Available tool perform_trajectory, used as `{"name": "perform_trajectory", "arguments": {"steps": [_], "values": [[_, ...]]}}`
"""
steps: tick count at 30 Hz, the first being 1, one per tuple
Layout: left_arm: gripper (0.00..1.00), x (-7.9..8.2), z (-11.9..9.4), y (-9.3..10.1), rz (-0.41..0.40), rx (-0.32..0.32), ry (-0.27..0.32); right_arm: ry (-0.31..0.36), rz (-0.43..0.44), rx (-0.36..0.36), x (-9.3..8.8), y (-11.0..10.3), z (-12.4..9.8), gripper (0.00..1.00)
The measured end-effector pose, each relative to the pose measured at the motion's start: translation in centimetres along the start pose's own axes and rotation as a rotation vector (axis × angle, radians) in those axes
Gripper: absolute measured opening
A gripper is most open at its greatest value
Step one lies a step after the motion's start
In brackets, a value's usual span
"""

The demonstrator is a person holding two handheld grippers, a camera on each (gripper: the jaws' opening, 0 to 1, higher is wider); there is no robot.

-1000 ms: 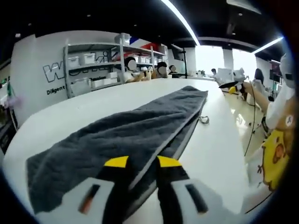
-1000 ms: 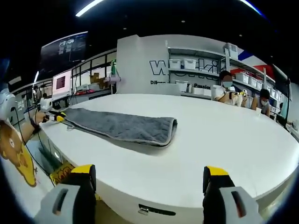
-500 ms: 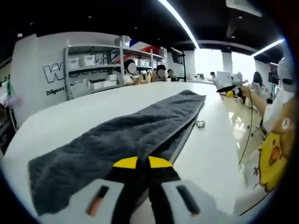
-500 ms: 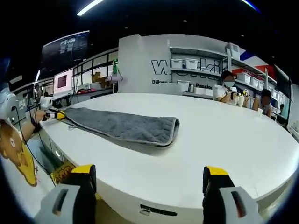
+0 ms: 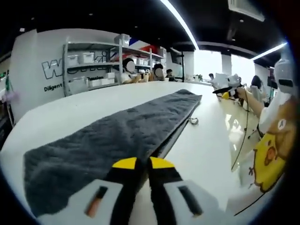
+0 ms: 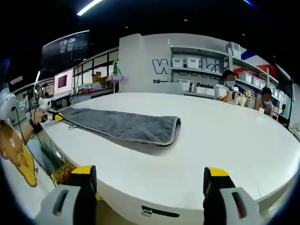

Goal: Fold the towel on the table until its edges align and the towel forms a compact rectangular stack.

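The dark grey towel point(image 5: 117, 133) lies folded lengthwise on the white table point(image 6: 225, 140). My left gripper point(image 5: 138, 164) pinches its near edge, jaws together; my right gripper point(image 6: 149, 180) hangs wide open off the table's edge. Storage shelves point(image 6: 197, 70) and seated people point(image 6: 228, 89) line the back wall.

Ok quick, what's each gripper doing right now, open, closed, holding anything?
Left gripper: shut on the near edge of the gray towel.
Right gripper: open, holding nothing, off the white table edge.
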State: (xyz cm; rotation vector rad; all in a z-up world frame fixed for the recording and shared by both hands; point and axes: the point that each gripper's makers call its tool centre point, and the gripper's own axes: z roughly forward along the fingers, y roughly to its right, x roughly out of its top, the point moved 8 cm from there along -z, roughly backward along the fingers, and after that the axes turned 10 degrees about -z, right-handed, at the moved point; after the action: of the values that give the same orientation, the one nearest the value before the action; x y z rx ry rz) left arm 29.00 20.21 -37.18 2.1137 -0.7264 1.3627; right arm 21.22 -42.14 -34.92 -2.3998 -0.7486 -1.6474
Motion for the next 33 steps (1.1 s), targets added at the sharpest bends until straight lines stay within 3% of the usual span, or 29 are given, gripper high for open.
{"name": "perform_trajectory", "arguments": {"steps": [3, 7, 11, 14, 18, 21, 24, 33], "values": [[0.15, 0.0, -0.5, 0.1, -0.018, 0.000, 0.012, -0.001, -0.002, 0.001, 0.0, 0.1, 0.0, 0.99], [0.23, 0.5, -2.0, 0.1, -0.098, 0.006, 0.103, -0.001, -0.001, 0.001, 0.0, 0.0, 0.0, 0.99], [0.30, 0.8, -4.3, -0.3, -0.135, 0.067, 0.171, 0.001, 0.006, 0.001, 0.0, 0.0, 0.1, 0.99], [0.37, 1.0, -6.9, -0.8, -0.131, 0.164, 0.222, -0.001, 0.020, 0.001, -0.1, 0.0, 0.3, 0.98], [0.47, 1.1, -9.5, -1.0, -0.142, 0.234, 0.268, -0.010, 0.037, -0.007, -0.3, 0.2, 0.7, 0.97], [0.54, 0.7, -10.9, -1.0, -0.137, 0.269, 0.269, -0.010, 0.046, -0.007, -0.2, 0.1, 1.0, 0.97], [0.62, -0.3, -11.7, -1.2, -0.125, 0.340, 0.234, -0.018, 0.060, -0.005, -0.2, 0.2, 1.4, 0.96], [0.76, -2.1, -14.2, -1.5, -0.182, 0.408, 0.235, -0.021, 0.122, -0.004, 0.4, 0.0, 2.3, 0.94]]}}
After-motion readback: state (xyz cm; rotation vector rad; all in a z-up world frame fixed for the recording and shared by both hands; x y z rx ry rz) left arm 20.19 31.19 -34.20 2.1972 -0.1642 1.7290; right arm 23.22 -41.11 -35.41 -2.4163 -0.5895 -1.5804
